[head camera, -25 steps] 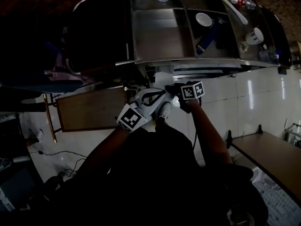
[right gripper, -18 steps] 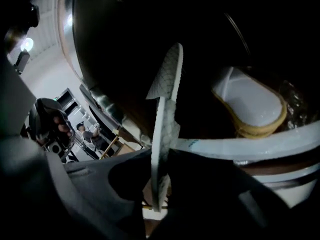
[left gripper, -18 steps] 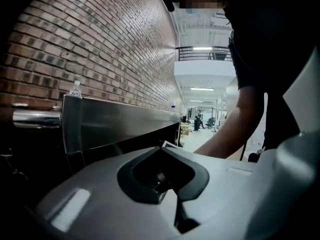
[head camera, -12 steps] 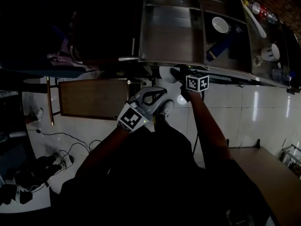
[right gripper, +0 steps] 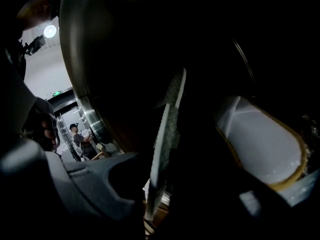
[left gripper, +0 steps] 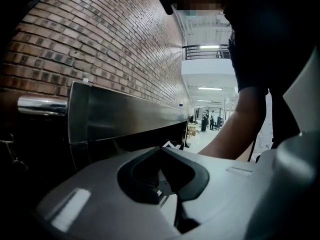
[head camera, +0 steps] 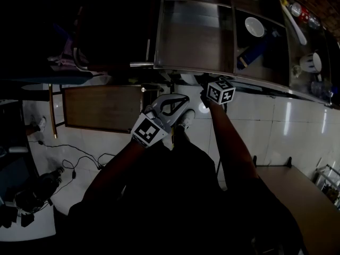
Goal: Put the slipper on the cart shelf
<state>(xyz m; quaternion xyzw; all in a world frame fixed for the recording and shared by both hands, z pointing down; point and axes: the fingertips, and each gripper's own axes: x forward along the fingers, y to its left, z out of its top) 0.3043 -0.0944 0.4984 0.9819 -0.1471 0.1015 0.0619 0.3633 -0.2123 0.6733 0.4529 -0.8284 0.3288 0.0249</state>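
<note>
In the right gripper view a slipper (right gripper: pixel 169 129) with a diamond-pattern sole stands edge-on between the jaws of my right gripper (right gripper: pixel 160 184), which is shut on it. To its right lies a second slipper (right gripper: pixel 265 149), white inside with a tan rim, in a dark space. In the head view my right gripper (head camera: pixel 204 86) reaches under the front edge of the steel cart (head camera: pixel 194 36), where a white bit of slipper (head camera: pixel 188 79) shows. My left gripper (head camera: pixel 182 101) hangs shut and empty just in front of the cart; its jaws (left gripper: pixel 165 156) meet with nothing between them.
A white bowl (head camera: pixel 254 26) and a cup (head camera: pixel 311 62) sit on the cart's top. A brown board (head camera: pixel 101 108) lies left of the grippers. Cables (head camera: pixel 69 166) trail on the tiled floor. A bench (head camera: pixel 297 190) stands at the lower right.
My right gripper has moved forward with the slipper, closer under the cart's front edge. The left gripper has stayed about where it was.
</note>
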